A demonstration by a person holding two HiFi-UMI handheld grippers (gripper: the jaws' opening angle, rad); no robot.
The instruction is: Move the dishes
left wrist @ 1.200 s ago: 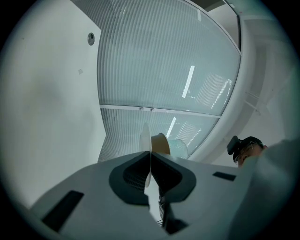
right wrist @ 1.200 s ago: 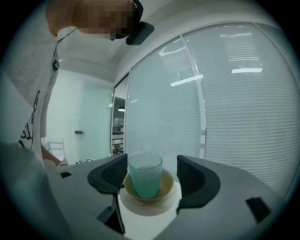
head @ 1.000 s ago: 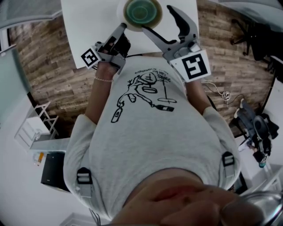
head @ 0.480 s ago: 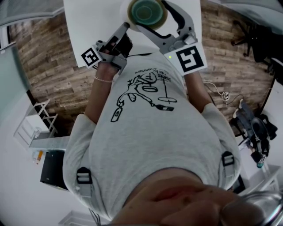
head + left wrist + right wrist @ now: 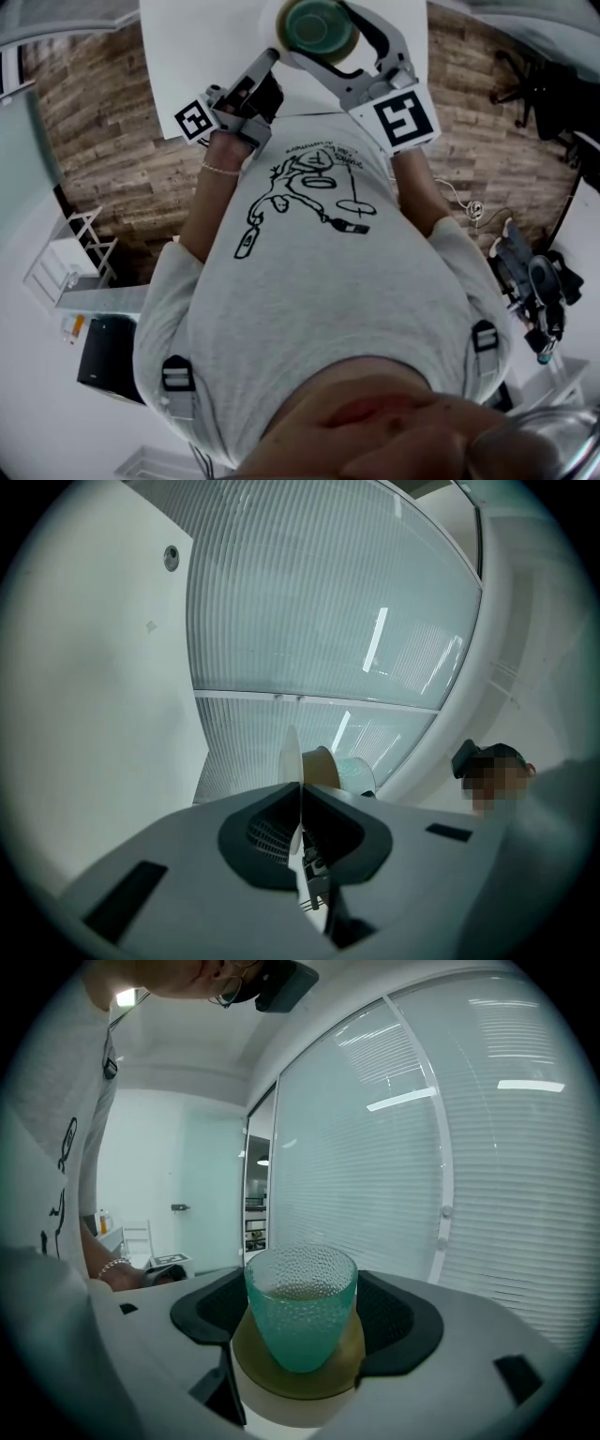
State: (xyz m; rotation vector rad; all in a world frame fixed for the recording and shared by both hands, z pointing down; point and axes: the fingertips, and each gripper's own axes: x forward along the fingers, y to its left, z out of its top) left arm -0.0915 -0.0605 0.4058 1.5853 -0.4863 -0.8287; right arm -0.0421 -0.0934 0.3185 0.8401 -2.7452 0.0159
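— While pinching the white plate (image 5: 292,757) by its rim, clenched tight: so much for the left gripper (image 5: 300,787). And over at the right gripper (image 5: 302,1321)?
— Spread wide, just been opening; flanking the teal glass (image 5: 300,1302) without pressing.
— Standing where?
— Upright on a tan saucer (image 5: 298,1382), atop that plate, over the white table (image 5: 206,37).
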